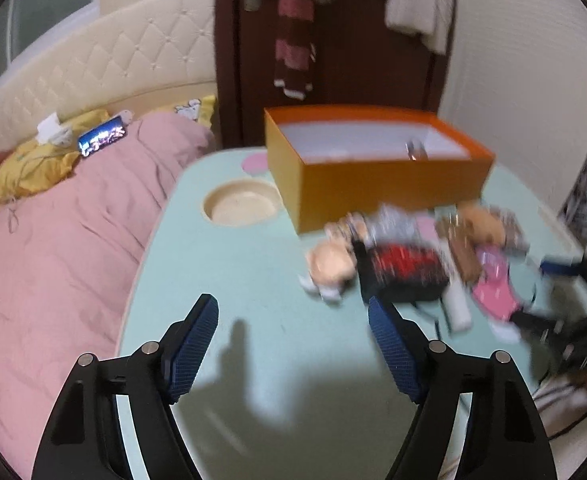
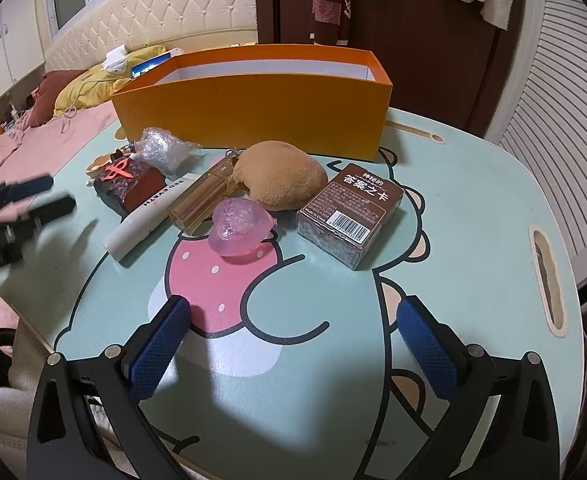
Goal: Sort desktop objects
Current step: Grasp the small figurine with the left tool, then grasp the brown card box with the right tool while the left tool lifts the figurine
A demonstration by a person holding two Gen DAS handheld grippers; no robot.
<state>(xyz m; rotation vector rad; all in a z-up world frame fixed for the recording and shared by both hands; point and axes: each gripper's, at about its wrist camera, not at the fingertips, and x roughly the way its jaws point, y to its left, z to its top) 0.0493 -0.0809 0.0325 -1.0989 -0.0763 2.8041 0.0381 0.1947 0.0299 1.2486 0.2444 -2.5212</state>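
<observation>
An open orange box (image 2: 253, 112) stands at the back of the pale green table (image 2: 473, 208); it also shows in the left wrist view (image 1: 389, 188). In front of it lie a brown plush bun (image 2: 281, 176), a brown card box (image 2: 351, 214), a pink clear heart (image 2: 239, 228), a white tube (image 2: 149, 216), an amber clear case (image 2: 205, 196), a red-black block (image 2: 131, 184) and bubble wrap (image 2: 161, 148). My right gripper (image 2: 293, 324) is open and empty, hovering short of the pile. My left gripper (image 1: 293, 320) is open and empty, left of the blurred pile (image 1: 405, 264); it also shows in the right wrist view (image 2: 41, 196).
A bed with a pink cover (image 1: 53, 240) lies left of the table, with a phone (image 1: 103, 136) and a yellow pillow (image 1: 33, 168) on it. The table has a round cup recess (image 1: 239, 202) and a handle slot (image 2: 547, 280). A dark door (image 2: 413, 20) stands behind.
</observation>
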